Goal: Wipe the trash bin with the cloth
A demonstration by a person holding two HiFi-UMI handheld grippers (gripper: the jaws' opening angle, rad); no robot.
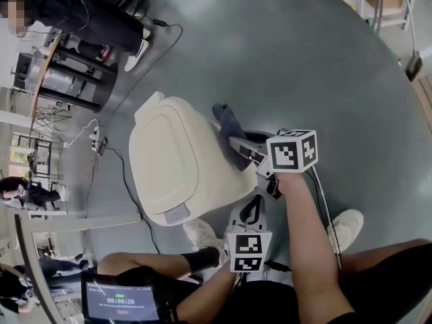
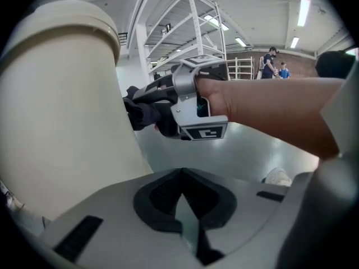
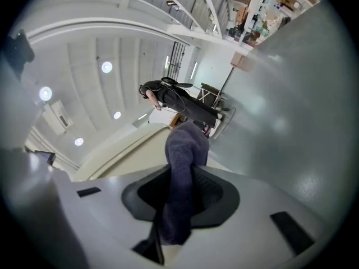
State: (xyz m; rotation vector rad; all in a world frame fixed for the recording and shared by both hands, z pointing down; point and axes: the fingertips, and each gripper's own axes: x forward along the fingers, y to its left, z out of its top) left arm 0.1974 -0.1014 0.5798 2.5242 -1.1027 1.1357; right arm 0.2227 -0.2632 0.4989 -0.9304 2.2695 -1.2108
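While the right gripper (image 1: 240, 151) presses its clamped cloth (image 1: 227, 124) against the bin (image 1: 172, 159) to wipe, left gripper (image 1: 251, 212) idles beside bin, closed, empty.

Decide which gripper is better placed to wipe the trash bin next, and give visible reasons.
Right. The right gripper has its jaws shut on the cloth, held against the side of the trash bin. The left gripper is shut, empty, lower beside the bin.

Trash bin (image 1: 177, 160) centre on floor (image 1: 304, 59); cloth (image 1: 228, 125) against its right side, in right gripper (image 1: 241, 150); left gripper (image 1: 251, 211) nearer, by bin's near-right corner.
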